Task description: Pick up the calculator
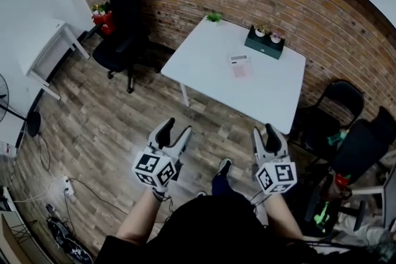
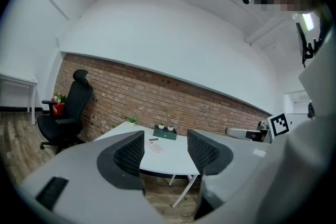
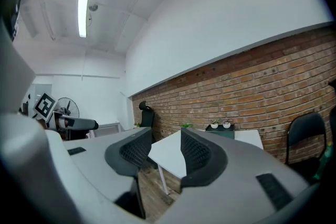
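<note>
The left gripper (image 1: 176, 128) and right gripper (image 1: 264, 130) are hanging released and empty, likely risking skidding the flat calculator (image 1: 240, 66) at twelve o'clock.

Head cam: high, steeply down. Both gripper cams: low, fwd; all share far table (image 1: 210, 65).

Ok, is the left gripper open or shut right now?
Open. In its own view the left gripper has its jaws standing apart with nothing held between them; only the distant white table shows through the gap.
</note>
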{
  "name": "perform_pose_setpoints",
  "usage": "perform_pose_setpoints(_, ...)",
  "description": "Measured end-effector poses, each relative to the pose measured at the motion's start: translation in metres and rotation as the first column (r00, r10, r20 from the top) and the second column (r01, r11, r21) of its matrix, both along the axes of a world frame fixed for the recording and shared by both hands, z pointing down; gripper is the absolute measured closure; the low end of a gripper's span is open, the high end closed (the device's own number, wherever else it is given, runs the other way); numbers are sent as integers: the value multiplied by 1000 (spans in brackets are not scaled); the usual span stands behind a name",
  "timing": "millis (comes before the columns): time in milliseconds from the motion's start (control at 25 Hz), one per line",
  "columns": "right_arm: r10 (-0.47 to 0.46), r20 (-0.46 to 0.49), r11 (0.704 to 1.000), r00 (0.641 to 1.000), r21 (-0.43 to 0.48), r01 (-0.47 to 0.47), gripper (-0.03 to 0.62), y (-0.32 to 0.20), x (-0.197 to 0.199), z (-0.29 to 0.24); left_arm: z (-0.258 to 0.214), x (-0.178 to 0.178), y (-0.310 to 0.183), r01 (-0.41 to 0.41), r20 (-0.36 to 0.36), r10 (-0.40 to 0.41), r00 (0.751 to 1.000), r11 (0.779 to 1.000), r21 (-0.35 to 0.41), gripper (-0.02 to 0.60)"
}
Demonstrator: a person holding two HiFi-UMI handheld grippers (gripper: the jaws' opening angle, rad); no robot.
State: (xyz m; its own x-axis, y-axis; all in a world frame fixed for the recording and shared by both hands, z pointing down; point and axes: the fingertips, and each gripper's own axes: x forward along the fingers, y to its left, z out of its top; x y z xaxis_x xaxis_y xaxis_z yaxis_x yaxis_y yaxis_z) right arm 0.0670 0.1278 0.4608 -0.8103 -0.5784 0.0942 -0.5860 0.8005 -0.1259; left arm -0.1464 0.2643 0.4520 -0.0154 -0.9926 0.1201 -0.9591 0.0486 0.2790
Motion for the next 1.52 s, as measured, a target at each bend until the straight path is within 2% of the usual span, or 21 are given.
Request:
perform_pose_setpoints(200,-50,42,999,998,11,49,419,-62,-32,-13,-11,-18,-54,30,21,-30,999,1000,-6,336)
perform_pose_setpoints(360,-83,54,996,995,-28,85,419,-121,-44,-6,-15,-23,-110,45,20,-45,999,999,-8,336)
perform_pose_setpoints(680,-87,116,996,989,12,86,434,-206,-43,-30,-31,-18,-190,47,40,-47,998,999,10,336)
perform_pose_setpoints(920,-72,116,997,991,5,72,433,-243,-31,-23,-18,-14,-238,36,63,-34,997,999,-25,336)
perform_pose_setpoints(1280,19,96,999,995,29,-22,441,-279,-1,-27,-10,3,-302,-76,37,78,996,996,-44,337)
perform_pose_setpoints(1520,113,95,993,989,16,-115,446,-306,14,-21,-11,12,-350,-187,51,190,980,981,-52,337)
